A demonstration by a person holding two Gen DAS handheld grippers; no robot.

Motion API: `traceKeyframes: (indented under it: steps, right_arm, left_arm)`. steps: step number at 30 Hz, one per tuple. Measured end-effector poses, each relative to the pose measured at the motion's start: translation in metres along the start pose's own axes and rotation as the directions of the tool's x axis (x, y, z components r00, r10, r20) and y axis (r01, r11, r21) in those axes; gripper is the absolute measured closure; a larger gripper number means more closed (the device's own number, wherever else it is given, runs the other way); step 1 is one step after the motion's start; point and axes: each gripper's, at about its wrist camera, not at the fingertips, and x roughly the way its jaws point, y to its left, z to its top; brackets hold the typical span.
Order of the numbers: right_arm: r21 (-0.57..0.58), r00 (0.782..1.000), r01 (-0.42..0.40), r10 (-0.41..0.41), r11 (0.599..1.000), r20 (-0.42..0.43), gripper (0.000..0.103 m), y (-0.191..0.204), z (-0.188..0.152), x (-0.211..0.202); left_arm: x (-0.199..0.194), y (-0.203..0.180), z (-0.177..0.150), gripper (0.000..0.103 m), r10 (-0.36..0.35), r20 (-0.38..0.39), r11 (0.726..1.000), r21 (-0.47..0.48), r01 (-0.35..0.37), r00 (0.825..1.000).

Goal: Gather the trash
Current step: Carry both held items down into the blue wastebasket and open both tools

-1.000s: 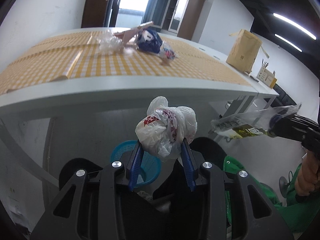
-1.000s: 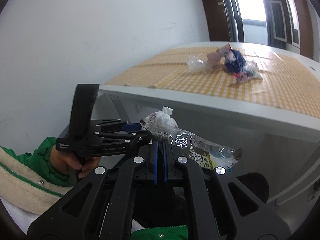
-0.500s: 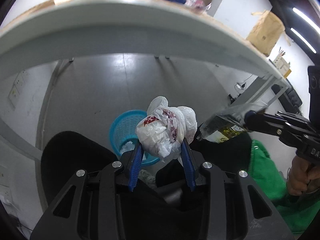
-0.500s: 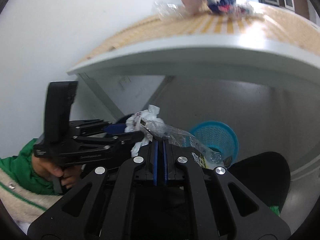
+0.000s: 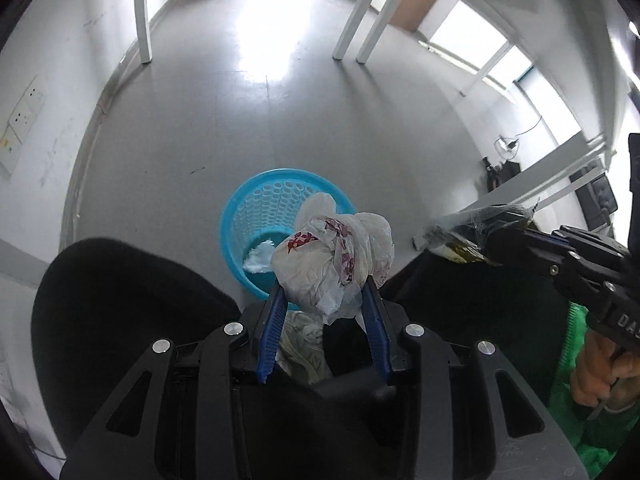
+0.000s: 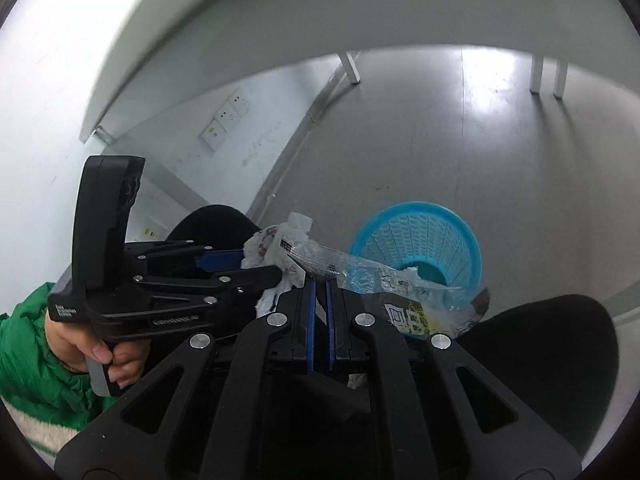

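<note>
My left gripper is shut on a crumpled white plastic bag with red print, held above the near rim of a blue mesh trash basket on the floor. White trash lies in the basket's bottom. My right gripper is shut on a clear plastic wrapper with a yellow and black label, held above and left of the blue basket. The right gripper also shows in the left wrist view, to the right of the bag. The left gripper shows in the right wrist view.
Black chair seats sit near the basket on either side. White table legs stand on the grey floor. The table's underside is overhead. Wall sockets are on the left wall.
Both grippers have dropped below the table edge and tilted down toward the floor. The blue basket now sits closer beneath the held bag and wrapper.
</note>
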Motion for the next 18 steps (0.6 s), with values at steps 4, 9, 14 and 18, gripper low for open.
traceKeyframes:
  steps: [4, 9, 14, 18]
  right_arm:
    - [0.041, 0.999, 0.023, -0.021, 0.999, -0.040, 0.099, -0.012, 0.006, 0.023]
    - [0.078, 0.995, 0.041, -0.033, 0.996, -0.094, 0.099, -0.029, 0.010, 0.051]
    - [0.094, 0.989, 0.061, -0.047, 0.994, -0.138, 0.099, -0.046, 0.014, 0.082]
    - [0.119, 0.984, 0.063, -0.042, 0.991, -0.171, 0.099, -0.059, 0.022, 0.104]
  left_arm:
    - [0.019, 0.005, 0.008, 0.066, -0.005, -0.041, 1.000, -0.028, 0.004, 0.999]
    - [0.036, 0.018, 0.018, 0.066, -0.039, -0.075, 0.994, -0.109, 0.031, 0.996]
    - [0.056, 0.028, 0.026, 0.066, -0.031, -0.102, 0.988, -0.151, 0.015, 0.994]
    - [0.070, 0.034, 0.037, 0.066, -0.019, -0.120, 0.984, -0.176, -0.003, 0.993]
